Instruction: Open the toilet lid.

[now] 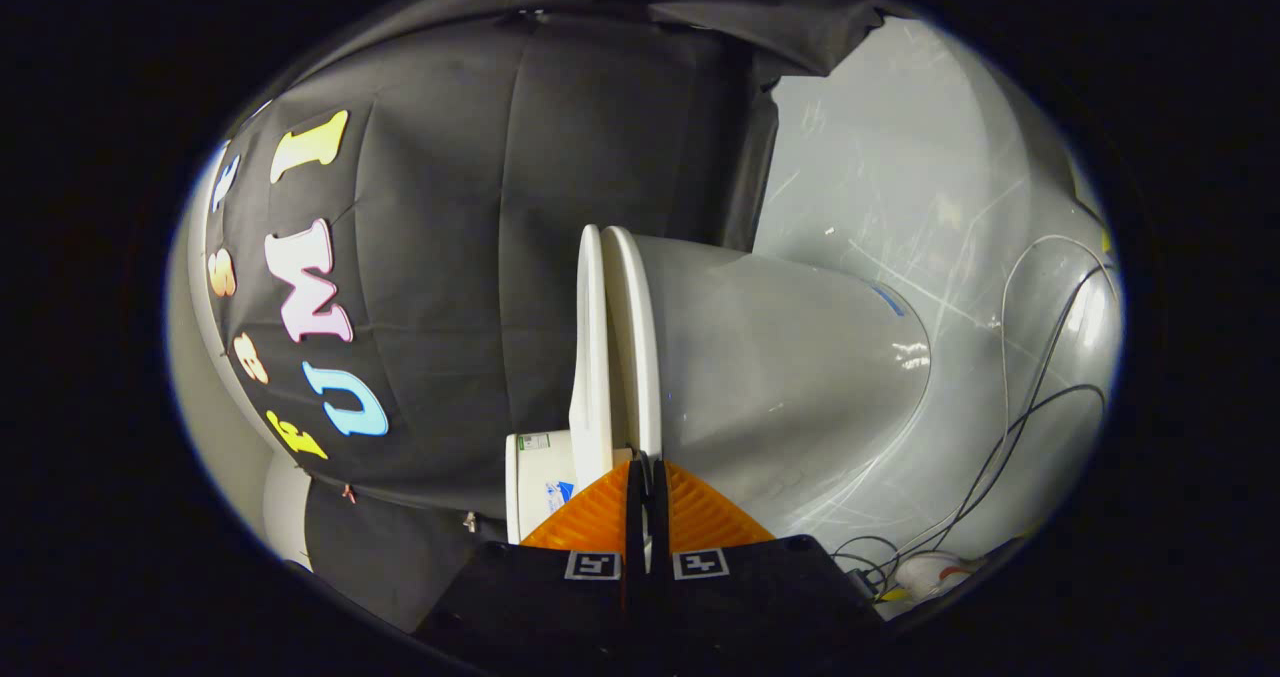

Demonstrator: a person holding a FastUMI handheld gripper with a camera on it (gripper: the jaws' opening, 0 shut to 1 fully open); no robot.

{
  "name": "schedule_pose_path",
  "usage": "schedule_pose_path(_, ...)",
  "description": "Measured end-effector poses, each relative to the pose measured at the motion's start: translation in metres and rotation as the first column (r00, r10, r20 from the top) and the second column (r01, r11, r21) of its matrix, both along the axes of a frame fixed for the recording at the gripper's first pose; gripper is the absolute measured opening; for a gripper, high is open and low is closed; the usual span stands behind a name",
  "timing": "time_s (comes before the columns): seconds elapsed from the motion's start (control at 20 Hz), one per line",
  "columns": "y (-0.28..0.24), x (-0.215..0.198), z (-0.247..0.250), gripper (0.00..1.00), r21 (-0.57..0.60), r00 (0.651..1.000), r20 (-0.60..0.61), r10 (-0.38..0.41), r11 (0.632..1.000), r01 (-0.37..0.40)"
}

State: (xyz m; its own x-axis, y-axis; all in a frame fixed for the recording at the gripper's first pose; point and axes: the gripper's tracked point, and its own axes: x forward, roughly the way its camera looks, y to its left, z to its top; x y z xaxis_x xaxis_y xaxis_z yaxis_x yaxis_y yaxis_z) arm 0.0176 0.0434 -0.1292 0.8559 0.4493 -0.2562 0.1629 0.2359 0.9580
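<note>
The view is rolled on its side, so the white toilet lies sideways ahead of me. Its lid (590,357) is the thin slab nearest the black cloth wall. The lid lies close against the seat (632,357), with a narrow slit between them. The grey-white bowl (790,377) bulges away from them toward the floor. My gripper (645,469) is shut, its fingers pressed together with only a hairline gap. The tips sit right at the near end of the seat edge, and the lid's near end runs behind one finger (590,517). I see nothing held between the fingers.
A white box-like tank (535,487) with stickers sits beside the lid, close to my fingers. The scratched grey floor (900,187) lies beyond the bowl. Black and white cables (1020,397) trail across it to a small white device (925,569).
</note>
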Motion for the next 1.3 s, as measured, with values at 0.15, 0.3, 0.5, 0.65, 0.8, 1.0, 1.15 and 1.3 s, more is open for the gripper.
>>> schedule_pose_path(0.15, 0.002, -0.001, 0.001, 0.04, -0.082, 1.0, 0.003, 0.008, 0.997, -0.008)
schedule_pose_path(0.3, 0.001, -0.001, 0.007, 0.05, -0.094, 1.0, -0.01, 0.006, 0.996, -0.007)
schedule_pose_path(0.5, 0.005, -0.001, 0.013, 0.05, -0.135, 1.0, -0.017, -0.004, 0.991, 0.002)
schedule_pose_path(0.65, 0.008, -0.003, 0.025, 0.04, -0.202, 1.0, -0.004, 0.009, 0.979, -0.01)
schedule_pose_path(0.8, 0.011, -0.005, 0.047, 0.05, -0.266, 0.999, 0.026, 0.018, 0.964, -0.01)
schedule_pose_path(1.0, 0.021, -0.008, 0.073, 0.05, -0.352, 0.998, 0.055, 0.029, 0.936, -0.008)
schedule_pose_path(1.15, 0.025, -0.009, 0.092, 0.05, -0.401, 0.998, 0.061, 0.03, 0.916, -0.003)
schedule_pose_path(1.3, 0.032, -0.009, 0.105, 0.05, -0.466, 0.997, 0.061, 0.043, 0.885, -0.009)
